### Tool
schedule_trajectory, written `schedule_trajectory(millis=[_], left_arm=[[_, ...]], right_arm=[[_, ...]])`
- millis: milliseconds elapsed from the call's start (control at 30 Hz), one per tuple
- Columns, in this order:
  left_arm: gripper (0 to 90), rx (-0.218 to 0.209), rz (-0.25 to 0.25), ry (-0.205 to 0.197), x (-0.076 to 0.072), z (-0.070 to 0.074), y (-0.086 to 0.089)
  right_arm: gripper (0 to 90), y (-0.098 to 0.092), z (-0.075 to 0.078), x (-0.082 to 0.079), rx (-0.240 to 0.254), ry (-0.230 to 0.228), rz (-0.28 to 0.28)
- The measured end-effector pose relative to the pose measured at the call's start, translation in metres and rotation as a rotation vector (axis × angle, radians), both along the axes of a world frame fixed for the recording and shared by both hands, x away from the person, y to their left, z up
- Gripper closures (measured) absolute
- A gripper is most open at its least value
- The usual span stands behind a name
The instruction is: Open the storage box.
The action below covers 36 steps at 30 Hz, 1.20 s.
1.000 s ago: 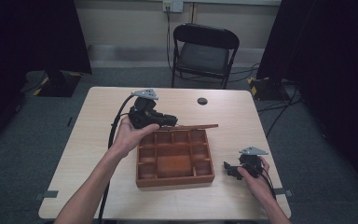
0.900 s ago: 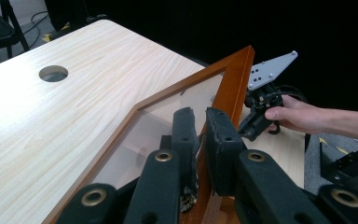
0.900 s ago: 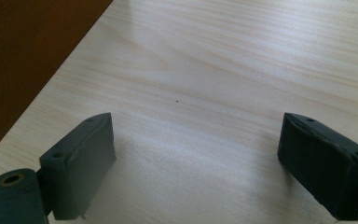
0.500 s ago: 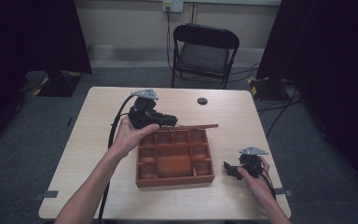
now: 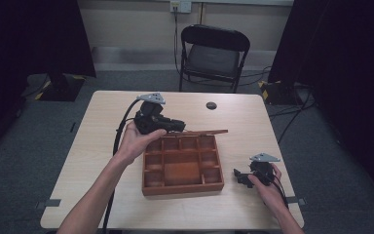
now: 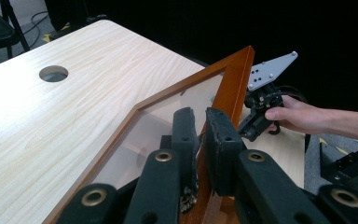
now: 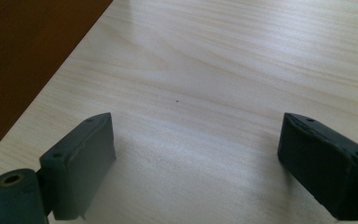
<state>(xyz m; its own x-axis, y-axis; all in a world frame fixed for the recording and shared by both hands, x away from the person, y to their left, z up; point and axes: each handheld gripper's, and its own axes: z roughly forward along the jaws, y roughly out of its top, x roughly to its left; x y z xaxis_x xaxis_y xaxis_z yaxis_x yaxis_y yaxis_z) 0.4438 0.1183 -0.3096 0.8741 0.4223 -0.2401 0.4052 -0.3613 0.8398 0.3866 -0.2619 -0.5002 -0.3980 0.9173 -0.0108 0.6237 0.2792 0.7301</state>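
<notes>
A brown wooden box (image 5: pixel 182 187) with several compartments sits in the middle of the table. Its glass-paned lid (image 5: pixel 202 132) stands raised along the far side. My left gripper (image 5: pixel 177 126) is shut on the lid's wooden frame (image 6: pixel 235 79), and in the left gripper view the jaws (image 6: pixel 200 119) pinch that frame edge. Right of the box, my right gripper (image 5: pixel 238 176) rests low by the table's front right, open with nothing between its fingers (image 7: pixel 196 154). The box's side (image 7: pixel 28 46) lies to the left of it in the right gripper view.
A dark round hole (image 5: pixel 211 105) sits in the tabletop near the far edge. A black folding chair (image 5: pixel 214 53) stands behind the table. The left gripper's cable (image 5: pixel 119 131) trails toward the front edge. Bare tabletop lies left of the box.
</notes>
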Motion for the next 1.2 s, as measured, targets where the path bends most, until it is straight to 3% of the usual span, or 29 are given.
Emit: schedule_trajectory(millis=[1200], left_arm=[[83.1,0.006,-0.003,-0.008,-0.0004,0.0005,-0.0002]], right_arm=[[10.4,0.0,0.0,0.0,0.0,0.0,0.0]])
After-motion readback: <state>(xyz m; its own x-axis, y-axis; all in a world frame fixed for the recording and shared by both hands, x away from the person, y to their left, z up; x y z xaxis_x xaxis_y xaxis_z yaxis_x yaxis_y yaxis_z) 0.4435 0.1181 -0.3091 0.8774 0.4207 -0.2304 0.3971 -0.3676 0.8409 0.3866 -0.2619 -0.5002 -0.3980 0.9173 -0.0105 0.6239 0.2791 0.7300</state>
